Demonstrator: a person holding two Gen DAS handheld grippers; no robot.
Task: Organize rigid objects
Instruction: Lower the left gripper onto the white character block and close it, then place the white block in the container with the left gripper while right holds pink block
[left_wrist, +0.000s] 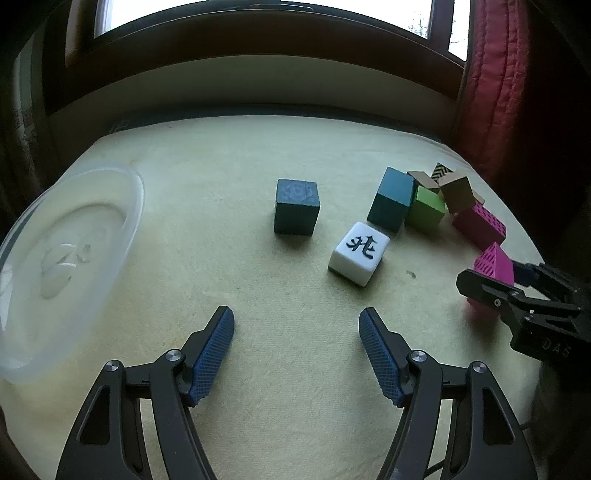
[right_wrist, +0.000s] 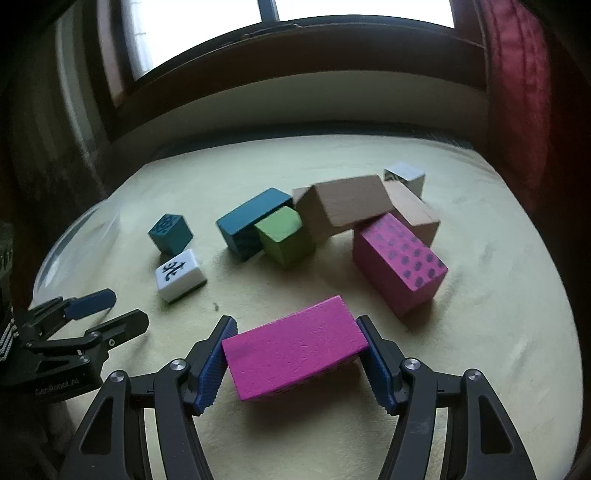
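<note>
Blocks of several colours lie on a pale yellow cloth (left_wrist: 295, 424) near a window. The right gripper (right_wrist: 295, 354) is clamped on a pink block (right_wrist: 291, 360); both pads press its short ends, and the block sits tilted between them, low over the cloth. In the left wrist view this same block shows at the right edge, between the right gripper's fingers.

The left gripper (left_wrist: 295, 343) is spread wide and holds nothing. It hangs over a bare part of the cloth, with a white tile (left_wrist: 359, 253) bearing a black sign ahead of it, and a dark teal cube (left_wrist: 296, 206) beyond that, standing apart.

The other pieces make a loose heap: a long teal block (right_wrist: 251, 223), a green cube (right_wrist: 284, 236), two tan blocks (right_wrist: 347, 208) leaning on each other, and a pink block with dots (right_wrist: 399, 262). A clear plastic container (left_wrist: 62, 258) lies at the left side of the cloth.

I judge that the step in hand is carrying the first pink block out of the heap. The container seems the likely place for it, though I cannot be sure. The next move asks for a firm grip during a carry across to the left, passing clear of the left gripper and the white tile.
</note>
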